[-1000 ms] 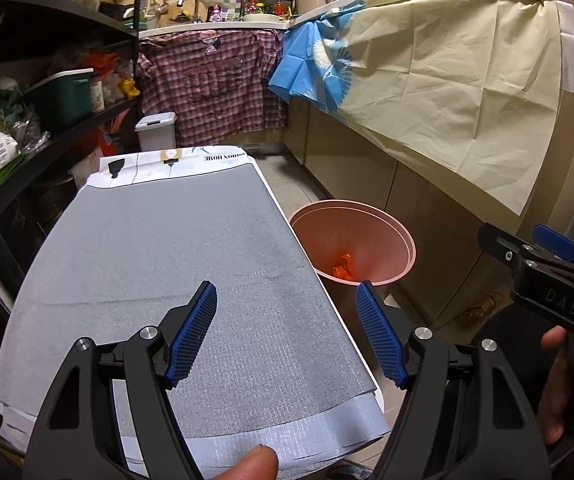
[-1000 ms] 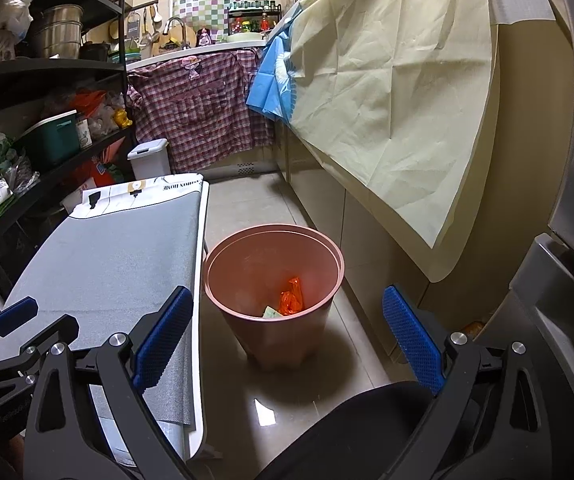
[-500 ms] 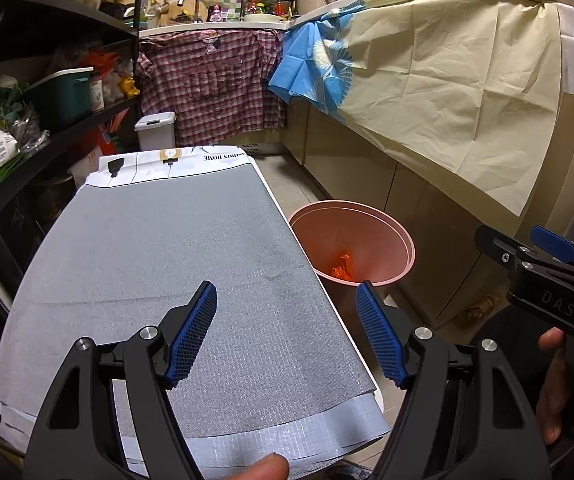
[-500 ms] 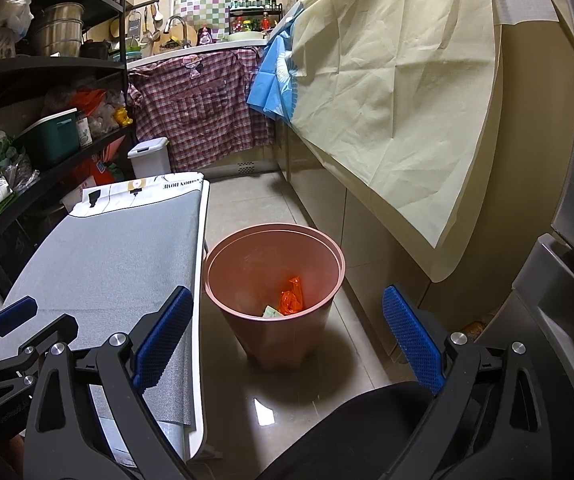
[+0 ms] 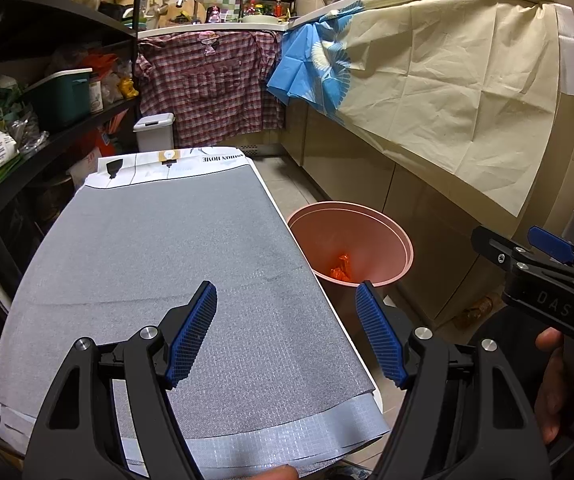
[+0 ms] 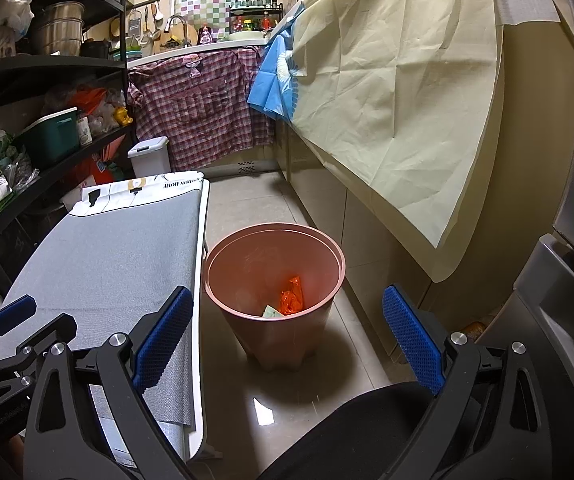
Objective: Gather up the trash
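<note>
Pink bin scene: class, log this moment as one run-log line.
left gripper: open, empty | right gripper: open, empty | pink bin: holds orange wrapper | grey table: no trash
</note>
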Demonstrator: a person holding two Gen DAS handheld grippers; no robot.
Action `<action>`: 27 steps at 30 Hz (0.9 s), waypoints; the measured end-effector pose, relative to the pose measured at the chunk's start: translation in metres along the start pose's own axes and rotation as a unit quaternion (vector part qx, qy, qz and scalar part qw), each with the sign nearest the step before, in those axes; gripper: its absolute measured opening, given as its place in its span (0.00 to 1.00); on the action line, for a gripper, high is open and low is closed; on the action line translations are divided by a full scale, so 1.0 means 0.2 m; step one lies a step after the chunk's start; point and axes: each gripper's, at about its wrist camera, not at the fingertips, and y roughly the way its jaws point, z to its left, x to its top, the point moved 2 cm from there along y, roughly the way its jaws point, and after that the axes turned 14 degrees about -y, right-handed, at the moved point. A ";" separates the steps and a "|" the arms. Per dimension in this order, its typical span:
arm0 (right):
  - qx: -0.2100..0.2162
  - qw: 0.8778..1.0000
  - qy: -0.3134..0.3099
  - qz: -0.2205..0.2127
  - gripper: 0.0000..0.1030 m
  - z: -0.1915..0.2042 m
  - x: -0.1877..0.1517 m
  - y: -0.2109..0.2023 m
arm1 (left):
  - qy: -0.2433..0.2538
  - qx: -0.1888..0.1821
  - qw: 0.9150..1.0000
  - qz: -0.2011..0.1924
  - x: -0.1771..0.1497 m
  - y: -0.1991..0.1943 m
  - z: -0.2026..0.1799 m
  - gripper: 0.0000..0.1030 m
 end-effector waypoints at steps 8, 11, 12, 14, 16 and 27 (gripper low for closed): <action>0.000 1.000 0.001 0.000 0.91 0.00 0.00 0.00 | 0.000 -0.001 1.000 0.001 0.01 0.00 0.00 0.69; 0.000 1.000 0.000 0.000 0.91 0.00 0.00 0.00 | 0.000 -0.001 1.000 0.001 0.01 0.00 -0.01 0.69; 0.000 1.000 0.000 0.000 0.91 0.00 0.00 0.00 | 0.000 -0.001 1.000 0.000 0.01 0.00 -0.01 0.69; 0.000 1.000 0.001 0.000 0.91 0.00 0.00 0.00 | 0.000 -0.002 1.000 -0.001 0.01 0.00 -0.01 0.69; 0.000 1.000 0.001 0.000 0.91 0.00 0.00 0.00 | 0.001 -0.005 1.000 -0.004 0.01 0.00 -0.02 0.69; 0.000 1.000 0.000 0.000 0.91 0.00 0.00 0.00 | 0.002 0.000 1.000 -0.002 0.01 0.01 -0.01 0.69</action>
